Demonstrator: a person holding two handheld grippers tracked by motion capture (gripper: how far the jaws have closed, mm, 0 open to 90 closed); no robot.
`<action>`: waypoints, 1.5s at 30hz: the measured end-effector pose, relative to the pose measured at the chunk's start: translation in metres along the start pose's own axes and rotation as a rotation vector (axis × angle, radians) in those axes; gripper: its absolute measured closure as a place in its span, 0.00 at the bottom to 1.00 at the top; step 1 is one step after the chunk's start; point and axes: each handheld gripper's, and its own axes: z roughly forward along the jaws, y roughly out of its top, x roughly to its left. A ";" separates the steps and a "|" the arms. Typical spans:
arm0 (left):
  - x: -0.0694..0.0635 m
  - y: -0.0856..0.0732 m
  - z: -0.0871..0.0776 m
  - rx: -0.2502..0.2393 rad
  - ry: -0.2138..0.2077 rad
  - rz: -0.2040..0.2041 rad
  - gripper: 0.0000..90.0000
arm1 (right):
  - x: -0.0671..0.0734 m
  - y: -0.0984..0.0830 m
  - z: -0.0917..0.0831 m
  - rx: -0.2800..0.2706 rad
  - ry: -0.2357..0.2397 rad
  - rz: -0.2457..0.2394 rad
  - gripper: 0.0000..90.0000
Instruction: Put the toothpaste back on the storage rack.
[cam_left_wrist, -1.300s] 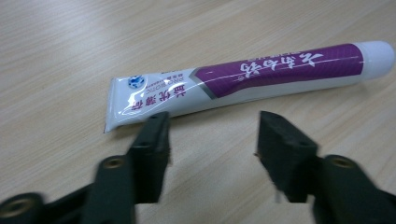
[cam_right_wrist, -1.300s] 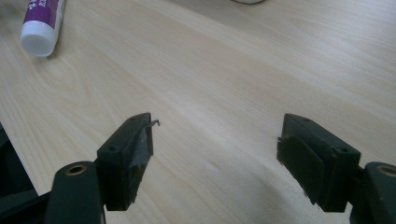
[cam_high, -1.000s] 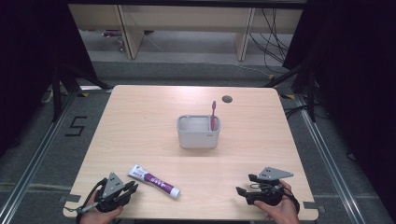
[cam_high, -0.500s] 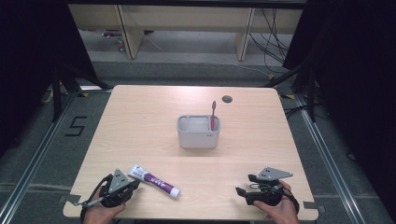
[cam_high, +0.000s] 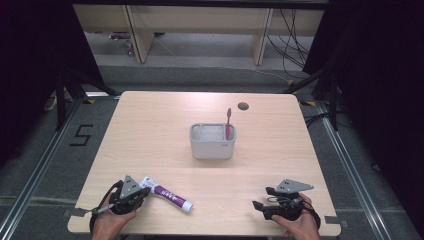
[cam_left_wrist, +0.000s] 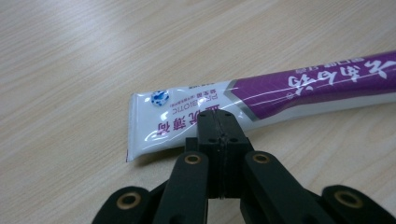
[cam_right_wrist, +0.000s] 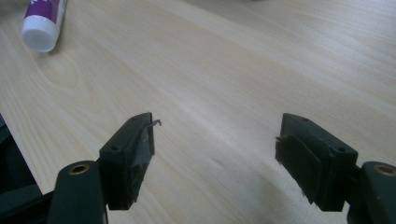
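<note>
Toothpaste tube, near-left on the table: my left gripper pinches its flat crimped end, my right gripper rests spread, so next comes lifting it toward the grey caddy, I judge.

One toothpaste tube, one toothbrush, one holder.

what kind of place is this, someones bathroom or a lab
Most likely a lab recording station, not a bathroom: a bare wooden table ringed by black curtains, loose cables behind, and a taped 5 on the floor. The toothpaste tube looks like a prop.
</note>
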 end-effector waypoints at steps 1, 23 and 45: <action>0.000 0.000 0.002 -0.006 0.004 -0.005 0.99 | 0.000 0.000 -0.001 0.001 -0.008 -0.003 0.31; -0.006 0.030 0.034 -0.013 -0.031 0.026 0.99 | 0.000 -0.001 0.000 0.006 -0.003 -0.001 0.31; -0.015 0.051 0.052 0.006 -0.099 0.076 0.98 | 0.000 -0.001 0.000 0.019 0.037 0.025 0.31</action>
